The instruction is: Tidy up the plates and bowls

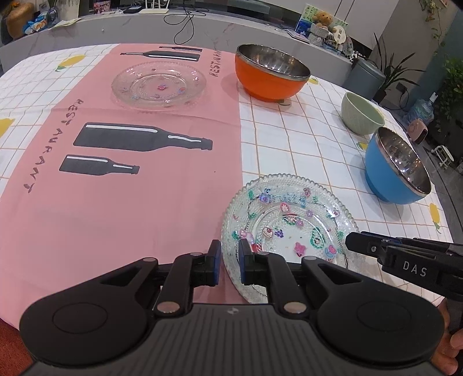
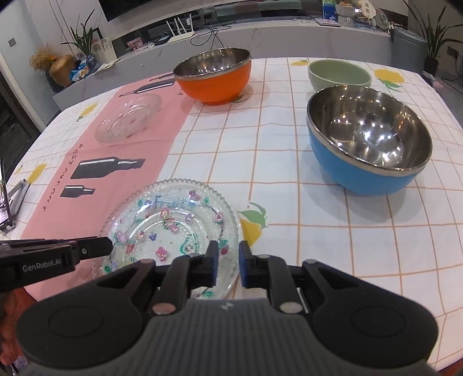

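A clear glass plate with coloured flower stickers (image 1: 289, 228) (image 2: 170, 228) lies near the table's front. My left gripper (image 1: 230, 257) is open, its jaws straddling the plate's left rim. My right gripper (image 2: 228, 257) is open, its jaws straddling the plate's right rim; it also shows in the left wrist view (image 1: 350, 241). A second glass plate (image 1: 159, 84) (image 2: 128, 118) lies on the pink mat (image 1: 115, 202). An orange bowl (image 1: 270, 72) (image 2: 214, 75), a pale green bowl (image 1: 361, 114) (image 2: 338, 75) and a blue bowl (image 1: 396, 166) (image 2: 367, 138) stand apart on the checked cloth.
A grey counter (image 1: 202, 26) with cables, a router and clutter runs behind the table. A phone on a stand (image 2: 7, 202) sits at the table's left edge. Potted plants (image 1: 387, 66) stand to the right.
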A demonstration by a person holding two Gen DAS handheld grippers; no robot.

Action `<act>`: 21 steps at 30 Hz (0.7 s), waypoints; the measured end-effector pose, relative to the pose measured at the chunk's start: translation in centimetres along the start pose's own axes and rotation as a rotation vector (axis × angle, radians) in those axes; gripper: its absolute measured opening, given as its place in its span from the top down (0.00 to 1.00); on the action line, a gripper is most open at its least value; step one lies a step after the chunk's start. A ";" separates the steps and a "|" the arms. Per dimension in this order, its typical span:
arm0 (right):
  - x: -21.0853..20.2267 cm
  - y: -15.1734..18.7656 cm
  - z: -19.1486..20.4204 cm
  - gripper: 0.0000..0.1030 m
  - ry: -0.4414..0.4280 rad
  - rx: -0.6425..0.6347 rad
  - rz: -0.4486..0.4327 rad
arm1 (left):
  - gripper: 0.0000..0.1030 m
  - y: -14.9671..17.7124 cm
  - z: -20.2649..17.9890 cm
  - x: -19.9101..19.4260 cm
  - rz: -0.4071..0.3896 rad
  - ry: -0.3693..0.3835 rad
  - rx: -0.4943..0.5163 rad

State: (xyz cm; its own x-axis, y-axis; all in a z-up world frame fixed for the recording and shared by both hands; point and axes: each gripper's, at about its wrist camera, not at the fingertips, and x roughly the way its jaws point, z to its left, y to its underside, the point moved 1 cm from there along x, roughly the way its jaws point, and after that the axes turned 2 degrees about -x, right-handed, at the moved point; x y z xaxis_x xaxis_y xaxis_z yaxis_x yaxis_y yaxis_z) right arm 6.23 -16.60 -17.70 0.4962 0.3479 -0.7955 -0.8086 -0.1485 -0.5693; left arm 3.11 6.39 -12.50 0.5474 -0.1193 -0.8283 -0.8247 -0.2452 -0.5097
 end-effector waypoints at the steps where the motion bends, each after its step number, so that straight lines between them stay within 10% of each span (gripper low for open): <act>1: 0.0 0.0 -0.1 0.86 0.000 0.002 0.001 | 0.87 0.0 0.1 -0.1 -0.005 -0.002 -0.003; 8: -0.4 -0.1 -0.5 0.75 -0.004 0.040 0.001 | 0.65 -0.4 0.4 -1.1 -0.026 0.011 0.006; 21: -1.7 -2.3 0.6 0.55 -0.024 0.018 -0.014 | 0.58 -3.7 0.6 -3.3 -0.079 -0.032 0.103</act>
State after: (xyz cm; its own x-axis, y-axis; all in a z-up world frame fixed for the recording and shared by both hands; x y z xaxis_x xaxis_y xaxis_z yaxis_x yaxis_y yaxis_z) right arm 7.07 -16.31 -14.91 0.4998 0.3721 -0.7822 -0.8074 -0.1267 -0.5762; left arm 4.30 8.25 -8.02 0.6079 -0.0719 -0.7908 -0.7902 -0.1522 -0.5936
